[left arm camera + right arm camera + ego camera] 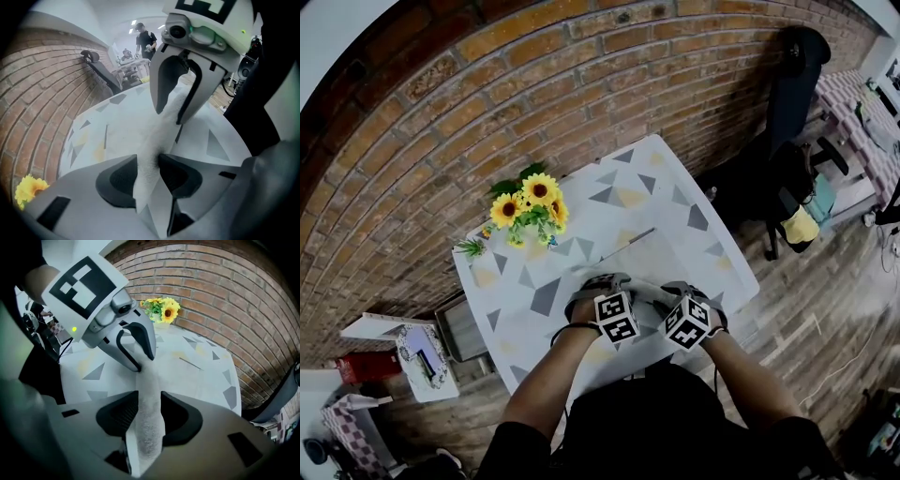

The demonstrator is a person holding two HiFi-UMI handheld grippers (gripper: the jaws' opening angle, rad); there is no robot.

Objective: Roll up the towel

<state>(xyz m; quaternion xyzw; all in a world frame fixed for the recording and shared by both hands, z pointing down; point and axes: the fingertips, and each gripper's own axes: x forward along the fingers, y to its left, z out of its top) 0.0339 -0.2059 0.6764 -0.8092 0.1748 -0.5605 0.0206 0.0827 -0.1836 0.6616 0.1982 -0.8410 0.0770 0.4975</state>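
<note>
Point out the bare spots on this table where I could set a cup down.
The table is bare at its far corner, between the sunflowers and the towel. Also bare: the left strip this side of the sunflowers, and the right edge beside the towel. Crowded: the near middle, where the left gripper and right gripper both clamp the towel.

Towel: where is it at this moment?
Head view: the towel lies on the table, lower right of the sunflowers, its near edge pinched in the jaws of the left gripper and right gripper.
</note>
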